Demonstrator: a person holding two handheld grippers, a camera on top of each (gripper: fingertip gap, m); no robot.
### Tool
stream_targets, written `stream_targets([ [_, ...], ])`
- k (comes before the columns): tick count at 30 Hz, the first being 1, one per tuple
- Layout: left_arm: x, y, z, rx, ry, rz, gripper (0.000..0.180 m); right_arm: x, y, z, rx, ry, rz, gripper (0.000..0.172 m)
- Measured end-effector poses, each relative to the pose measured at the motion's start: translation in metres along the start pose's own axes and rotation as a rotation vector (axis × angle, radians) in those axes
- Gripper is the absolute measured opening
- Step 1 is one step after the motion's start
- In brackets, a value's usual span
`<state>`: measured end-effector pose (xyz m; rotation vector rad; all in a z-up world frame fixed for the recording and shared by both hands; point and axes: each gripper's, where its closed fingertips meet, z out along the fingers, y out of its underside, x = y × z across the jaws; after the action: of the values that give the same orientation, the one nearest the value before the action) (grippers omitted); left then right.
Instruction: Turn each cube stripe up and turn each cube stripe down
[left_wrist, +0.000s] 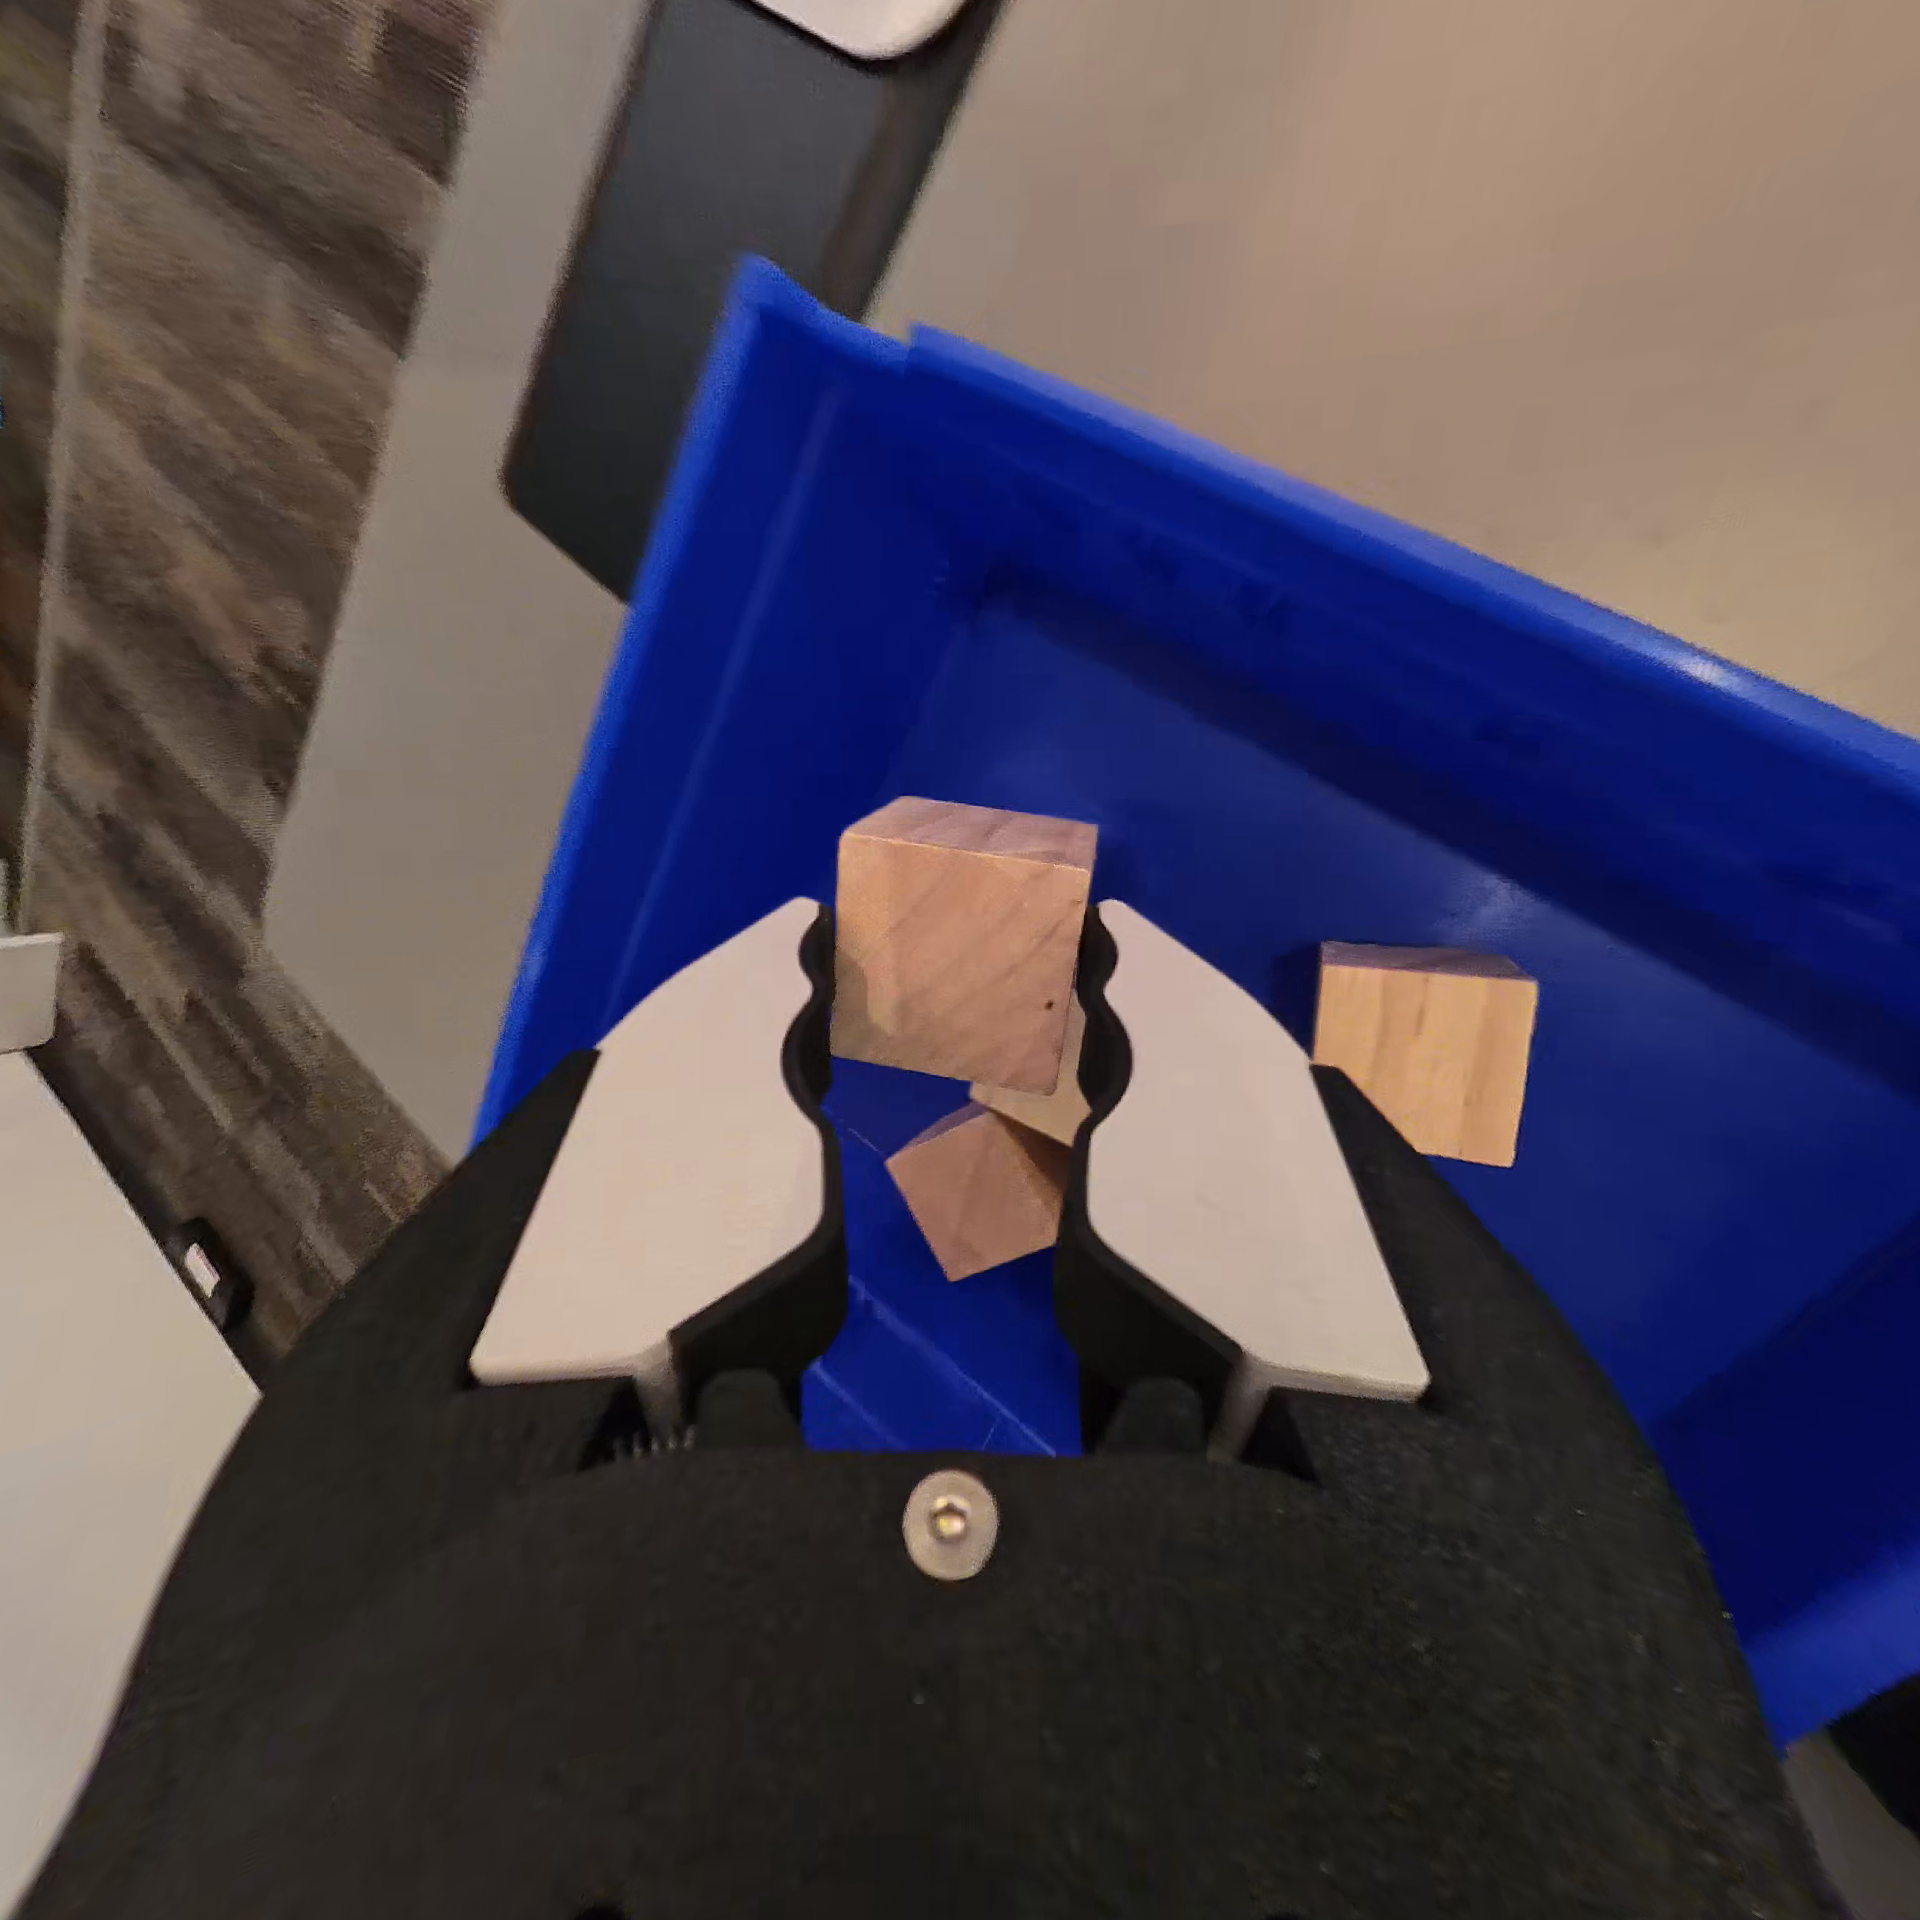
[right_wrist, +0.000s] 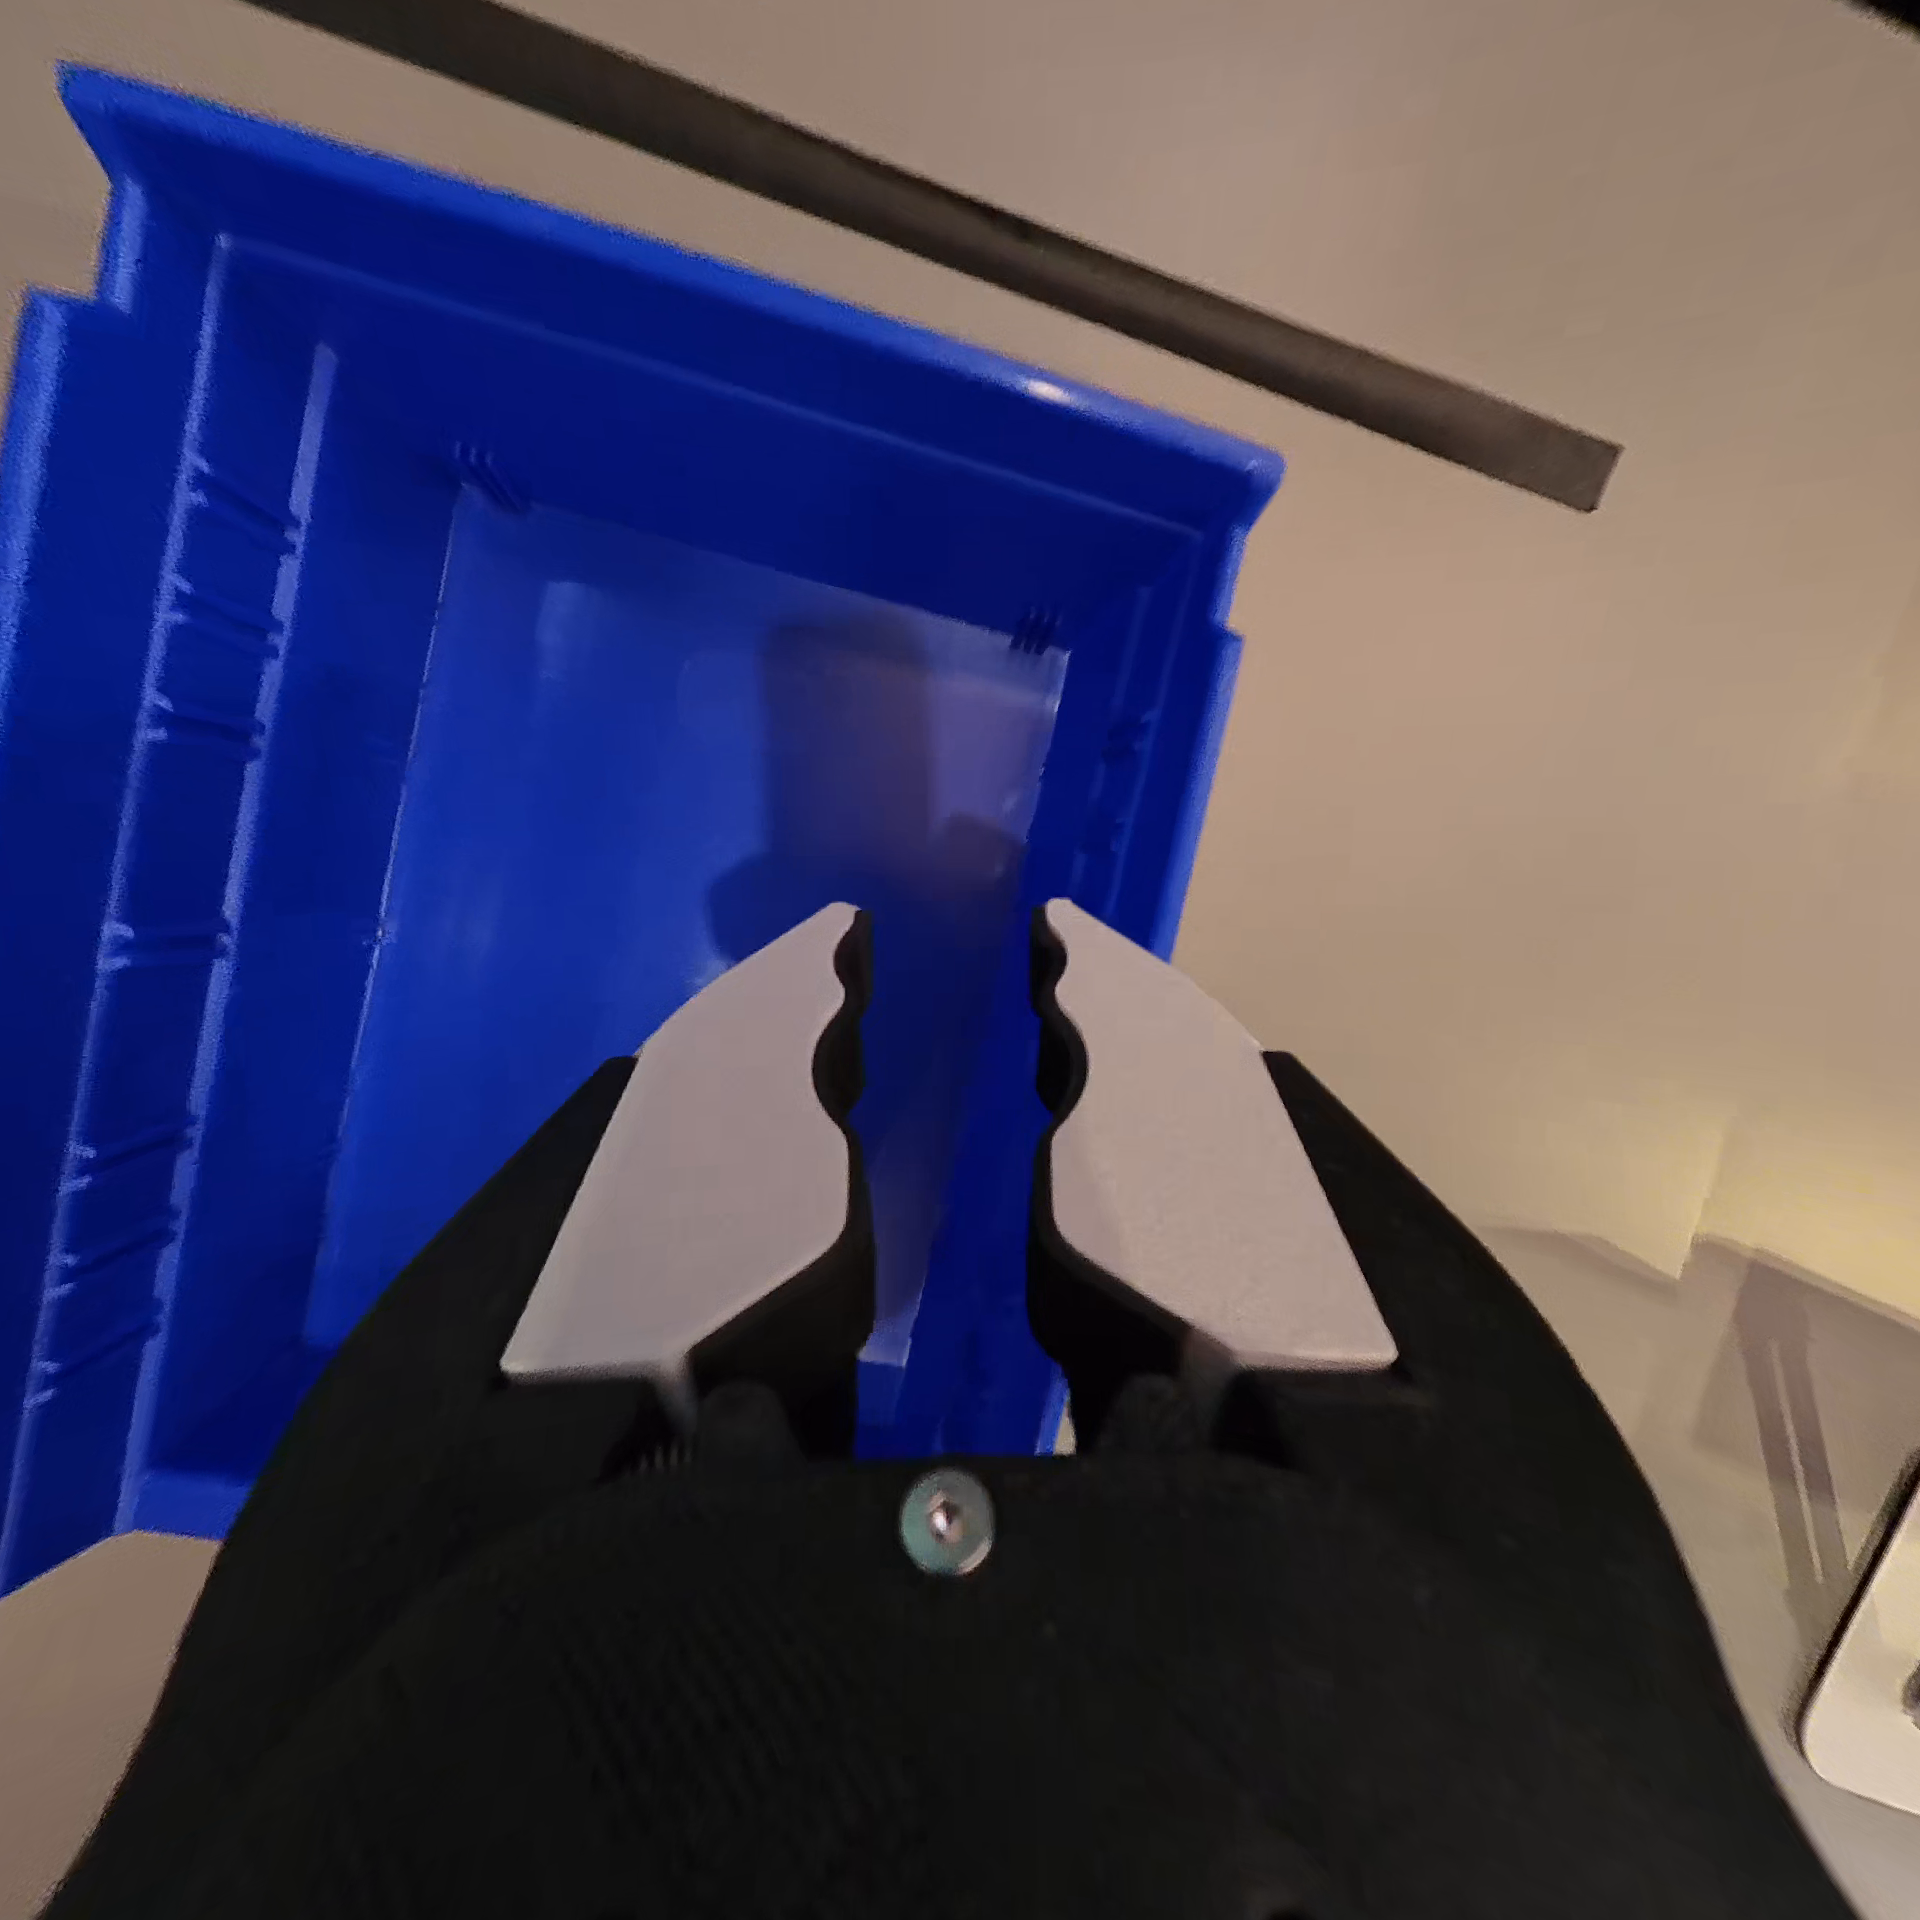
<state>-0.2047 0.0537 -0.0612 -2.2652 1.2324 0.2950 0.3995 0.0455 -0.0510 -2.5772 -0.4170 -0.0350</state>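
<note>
Looks early on: the left gripper (left_wrist: 956, 987) is clamped on a plain wooden cube (left_wrist: 961, 940) lifted over the blue plastic bin (left_wrist: 1351, 582), where more wooden cubes (left_wrist: 1423, 1049) wait. No stripe visible anywhere. The right gripper (right_wrist: 945, 925) hangs apart, holding nothing.

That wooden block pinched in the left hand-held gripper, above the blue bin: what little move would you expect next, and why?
Probably a slow wrist roll to bring another face of the wooden cube into view. The left hand-held gripper clamps it on both sides above the blue bin, and no stripe shows on its visible faces. The right hand-held gripper is open and empty.
</note>
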Motion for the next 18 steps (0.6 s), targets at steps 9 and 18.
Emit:
stream_targets([
  [9, 0.001, -0.068, -0.077, 0.412, 0.059, -0.221, 0.045, -0.061, -0.096, -0.068, 0.550, 0.031, -0.208, 0.030],
  [18, 0.087, -0.165, -0.131, 0.772, 0.546, -0.318, 0.045, -0.282, -0.115, -0.118, 1.097, -0.321, -0.754, 0.066],
])
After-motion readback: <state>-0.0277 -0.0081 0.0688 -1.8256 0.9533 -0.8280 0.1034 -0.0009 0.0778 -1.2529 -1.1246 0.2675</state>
